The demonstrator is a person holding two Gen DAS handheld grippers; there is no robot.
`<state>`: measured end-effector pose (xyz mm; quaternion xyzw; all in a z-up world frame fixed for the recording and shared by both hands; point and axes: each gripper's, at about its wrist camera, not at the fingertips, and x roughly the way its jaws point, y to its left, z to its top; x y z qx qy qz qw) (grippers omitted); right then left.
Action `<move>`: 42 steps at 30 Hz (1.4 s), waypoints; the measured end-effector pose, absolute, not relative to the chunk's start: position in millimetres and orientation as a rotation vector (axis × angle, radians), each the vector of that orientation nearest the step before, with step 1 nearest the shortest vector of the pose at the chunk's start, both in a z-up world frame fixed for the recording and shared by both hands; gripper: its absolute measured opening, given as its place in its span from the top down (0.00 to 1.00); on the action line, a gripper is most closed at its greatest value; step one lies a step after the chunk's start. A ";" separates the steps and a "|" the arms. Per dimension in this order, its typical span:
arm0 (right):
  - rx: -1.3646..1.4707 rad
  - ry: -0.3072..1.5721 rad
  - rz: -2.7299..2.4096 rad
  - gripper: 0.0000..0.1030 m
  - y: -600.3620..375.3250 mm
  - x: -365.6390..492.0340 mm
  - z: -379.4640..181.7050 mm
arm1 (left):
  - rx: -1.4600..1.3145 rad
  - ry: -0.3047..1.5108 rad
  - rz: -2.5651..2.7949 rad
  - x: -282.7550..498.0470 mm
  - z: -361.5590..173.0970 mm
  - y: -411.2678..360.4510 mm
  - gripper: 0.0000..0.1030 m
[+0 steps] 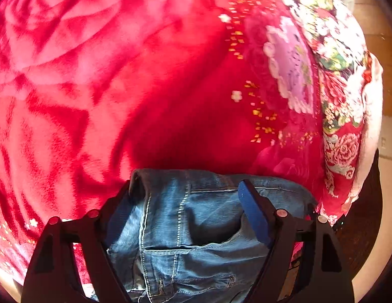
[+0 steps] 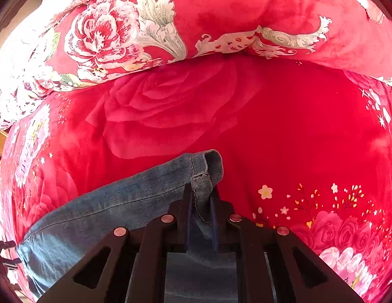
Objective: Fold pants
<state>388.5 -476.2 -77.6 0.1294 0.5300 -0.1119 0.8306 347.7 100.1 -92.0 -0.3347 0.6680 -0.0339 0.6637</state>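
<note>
No readable lettering anywhere — nothing on the blue jeans [image 1: 196, 222], nothing on the red floral blanket [image 1: 145, 88]. A faint mark at the far right edge of the left wrist view is too blurred to make out — no brands, no numbers.

Black tool [image 2: 201, 197], silver screw heads, seemingly blue pads [image 1: 254, 212].
</note>
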 end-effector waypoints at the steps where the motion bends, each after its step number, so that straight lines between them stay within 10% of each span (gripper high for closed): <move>1: 0.272 1.118 -0.241 0.89 -475.2 386.7 -76.6 | -0.736 1.493 -0.101 348.2 -86.8 95.1 0.71; 4: 0.287 1.086 -0.247 0.89 -476.2 377.8 -65.5 | -0.520 1.460 -0.062 345.0 -69.4 79.7 0.89; 11: 0.331 0.998 -0.251 0.89 -479.0 329.3 -14.5 | 0.035 1.185 -0.026 300.0 -10.2 37.8 0.92; 23: 0.446 0.787 -0.187 0.89 -472.1 141.8 77.9 | -0.035 0.992 -0.110 205.5 64.9 52.7 0.92; 42: 0.676 0.945 -0.337 0.79 -461.3 -101.9 -67.2 | -0.207 1.355 -0.225 91.2 -15.7 102.3 0.90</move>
